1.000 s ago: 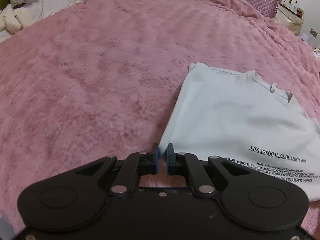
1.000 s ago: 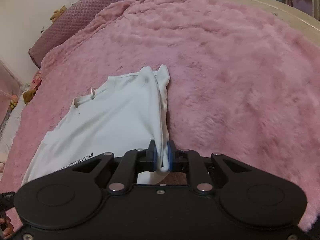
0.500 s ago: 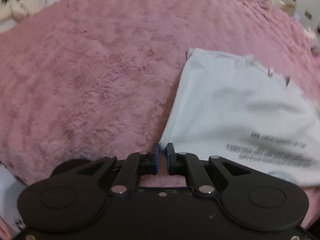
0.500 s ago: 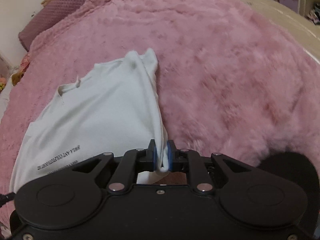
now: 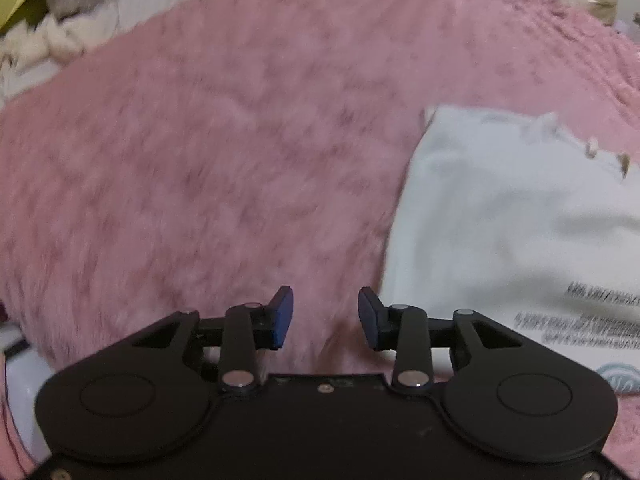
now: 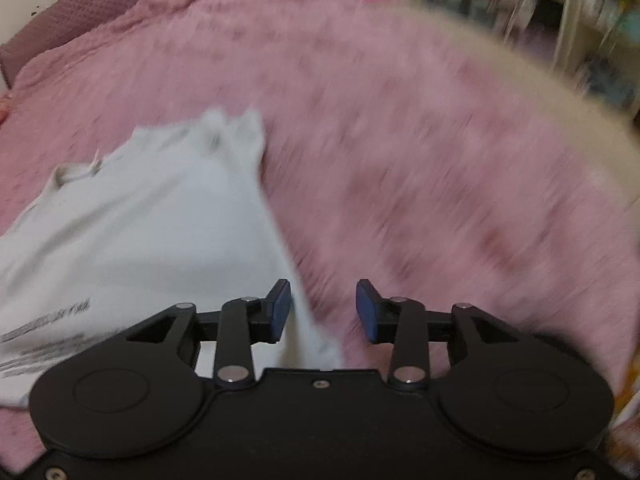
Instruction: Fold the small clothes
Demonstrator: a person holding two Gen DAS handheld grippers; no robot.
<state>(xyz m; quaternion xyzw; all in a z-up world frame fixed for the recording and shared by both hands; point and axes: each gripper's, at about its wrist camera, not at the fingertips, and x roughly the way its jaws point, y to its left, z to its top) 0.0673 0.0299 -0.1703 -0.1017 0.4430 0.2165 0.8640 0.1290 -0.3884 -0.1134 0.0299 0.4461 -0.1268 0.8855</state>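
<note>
Right wrist view shows the right gripper [image 6: 323,307] spread empty over the near right hem corner of the white T-shirt [image 6: 152,232] lying flat, collar far, on the pink bed [image 6: 420,160], while the left gripper [image 5: 326,317], also spread, hovers just left of its near edge.

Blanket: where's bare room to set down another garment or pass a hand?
Free: the wide stretch of pink blanket left of the white shirt, up to the pale bedding at the far edge. Also the stretch right of the shirt in the right wrist view, out to the bed's edge. Crowded: only the shirt's own patch. Both grippers are open, holding nothing.
</note>
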